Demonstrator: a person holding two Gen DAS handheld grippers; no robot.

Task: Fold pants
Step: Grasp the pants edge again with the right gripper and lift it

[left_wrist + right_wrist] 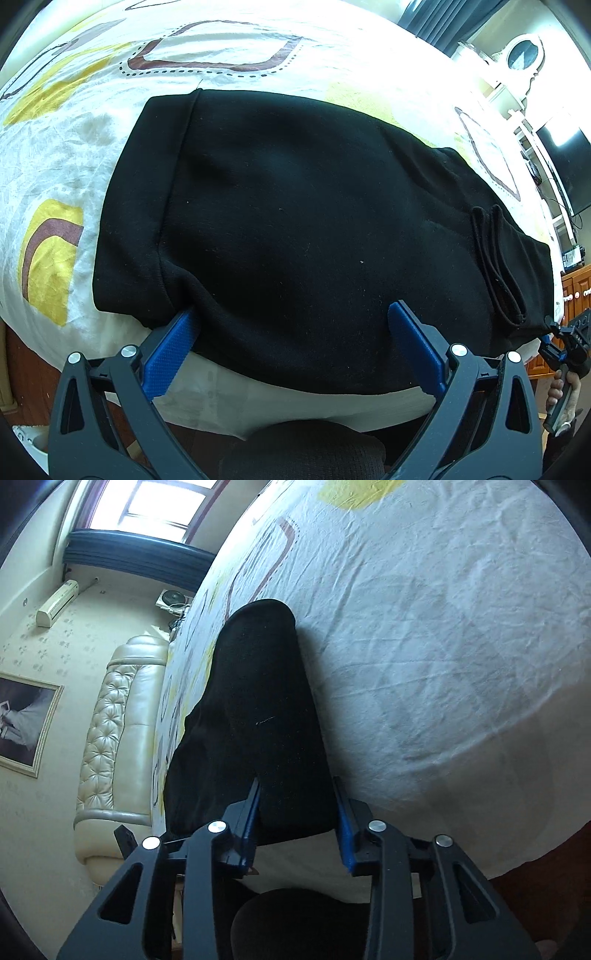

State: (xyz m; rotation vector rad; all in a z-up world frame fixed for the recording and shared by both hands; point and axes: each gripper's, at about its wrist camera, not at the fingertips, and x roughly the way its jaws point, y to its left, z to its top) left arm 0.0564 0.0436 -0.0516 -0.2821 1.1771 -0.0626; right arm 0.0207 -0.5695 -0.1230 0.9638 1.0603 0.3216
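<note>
Black pants [295,229] lie folded into a wide bundle on a white bed sheet [92,155] with yellow and brown shapes. My left gripper [295,314] is open, its blue pads [173,347] straddling the near edge of the pants; the left fingertip is tucked under the fabric. My right gripper [297,790] has its jaws around the end of the pants [266,709], with fabric between the pads [345,834]. The right gripper also shows in the left wrist view [565,343] at the pants' right end.
The bed's near edge [295,406] runs just below the pants. A cream tufted sofa [118,731] stands beside the bed. A white shelf unit [517,110] and a dark screen [569,166] stand at the far right. Wooden cabinets [576,288] stand behind the right gripper.
</note>
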